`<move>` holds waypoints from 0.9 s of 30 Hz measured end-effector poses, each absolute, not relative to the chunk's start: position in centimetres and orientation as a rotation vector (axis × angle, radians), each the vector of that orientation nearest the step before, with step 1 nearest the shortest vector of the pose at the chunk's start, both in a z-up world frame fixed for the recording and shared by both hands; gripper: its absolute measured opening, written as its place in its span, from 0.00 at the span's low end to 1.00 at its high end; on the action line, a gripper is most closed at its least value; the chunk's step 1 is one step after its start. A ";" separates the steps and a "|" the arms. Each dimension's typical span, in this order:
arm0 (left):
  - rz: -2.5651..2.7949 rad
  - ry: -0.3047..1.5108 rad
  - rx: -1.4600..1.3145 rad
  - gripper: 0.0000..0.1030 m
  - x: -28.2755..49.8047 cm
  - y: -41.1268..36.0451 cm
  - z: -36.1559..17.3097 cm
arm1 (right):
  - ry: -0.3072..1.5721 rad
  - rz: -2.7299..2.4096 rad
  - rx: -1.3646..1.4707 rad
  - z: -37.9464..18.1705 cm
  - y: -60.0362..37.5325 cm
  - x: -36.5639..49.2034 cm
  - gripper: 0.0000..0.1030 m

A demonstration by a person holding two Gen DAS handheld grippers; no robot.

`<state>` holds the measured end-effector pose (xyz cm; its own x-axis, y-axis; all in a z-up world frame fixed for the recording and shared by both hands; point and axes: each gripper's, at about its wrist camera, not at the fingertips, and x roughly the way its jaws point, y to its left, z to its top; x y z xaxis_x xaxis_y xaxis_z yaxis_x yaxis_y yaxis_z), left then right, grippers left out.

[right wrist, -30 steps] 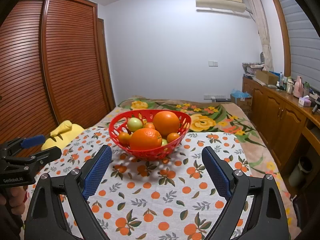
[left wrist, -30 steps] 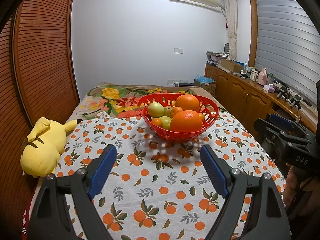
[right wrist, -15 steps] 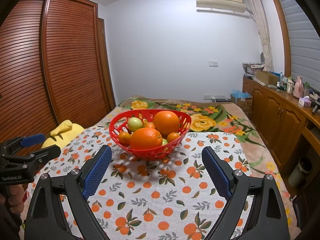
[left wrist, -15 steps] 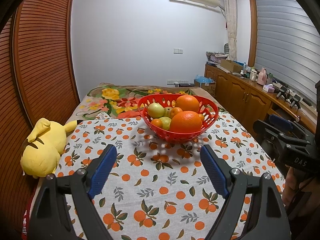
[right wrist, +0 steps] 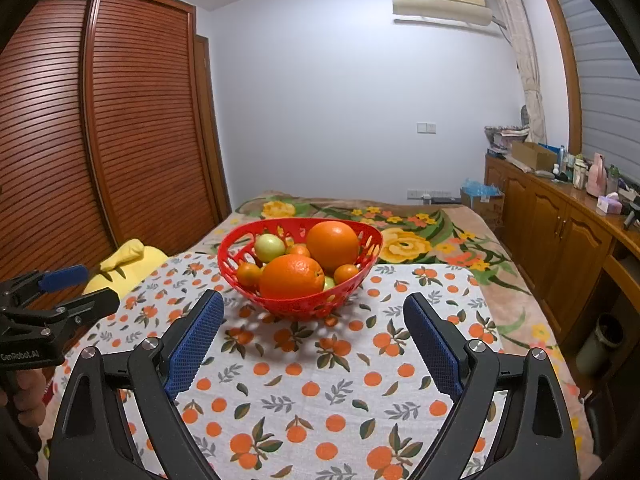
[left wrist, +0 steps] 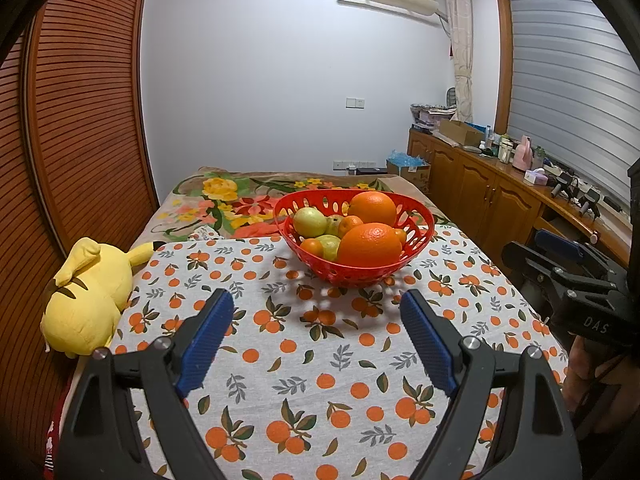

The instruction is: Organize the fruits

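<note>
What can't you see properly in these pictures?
- Fruit at the bottom of the red basket, both views: hidden under the big oranges, so no full count.
- Yellow plush toy, right wrist view: mostly behind the left gripper.
- Bottles on the wooden counter: too small to identify.

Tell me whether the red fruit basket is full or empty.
Full. The red basket stands upright on the orange-print cloth, heaped with two big oranges, small mandarins and green fruits rising above its rim.
</note>
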<state>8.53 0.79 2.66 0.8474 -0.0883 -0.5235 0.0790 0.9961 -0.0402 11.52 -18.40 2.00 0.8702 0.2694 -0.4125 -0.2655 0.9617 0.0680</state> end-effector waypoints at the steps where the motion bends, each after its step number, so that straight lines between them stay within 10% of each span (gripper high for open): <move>1: -0.088 0.552 -0.017 0.83 8.5 0.8 2.7 | 0.434 0.280 0.010 2.0 -18.3 11.5 0.91; 27: -0.093 0.553 -0.014 0.84 8.3 0.3 2.9 | 0.431 0.279 0.007 2.0 -18.3 11.5 0.91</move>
<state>8.29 0.25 2.86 0.8467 -0.0923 -0.5240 0.0846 0.9957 -0.0386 11.49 -18.30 1.99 0.8709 0.2685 -0.4117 -0.2655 0.9619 0.0659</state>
